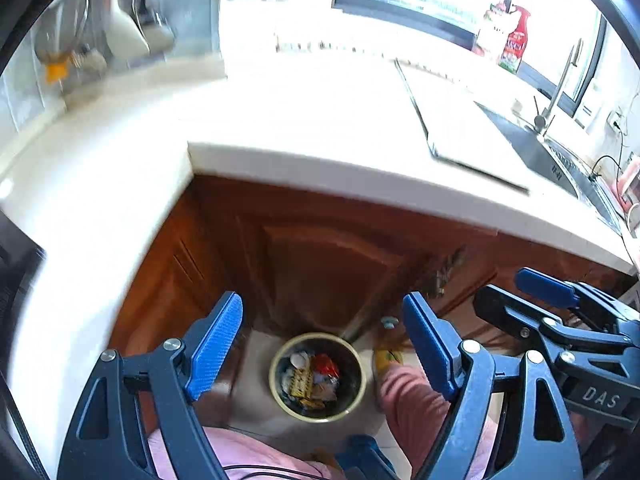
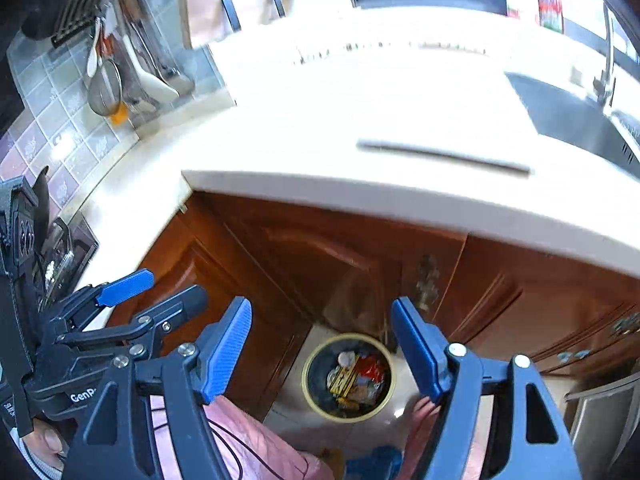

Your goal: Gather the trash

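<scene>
A round trash bin (image 1: 276, 380) with a pale yellow rim stands on the floor below the counter corner, holding several pieces of mixed trash (image 1: 310, 376). It also shows in the right wrist view (image 2: 310, 388), with the trash (image 2: 358, 376) inside. My left gripper (image 1: 322, 344) is open and empty, high above the bin. My right gripper (image 2: 322, 350) is open and empty, also above the bin. The right gripper shows at the right edge of the left wrist view (image 1: 520, 292), and the left gripper shows at the left of the right wrist view (image 2: 164, 286).
A white L-shaped countertop (image 1: 300, 120) runs over brown wooden cabinets (image 1: 328, 256). A cutting board (image 1: 456, 120) lies beside a steel sink (image 1: 532, 148) with a tap (image 1: 560, 84). Utensils (image 2: 120, 68) hang on the tiled wall. The person's pink-clad legs (image 2: 248, 440) stand by the bin.
</scene>
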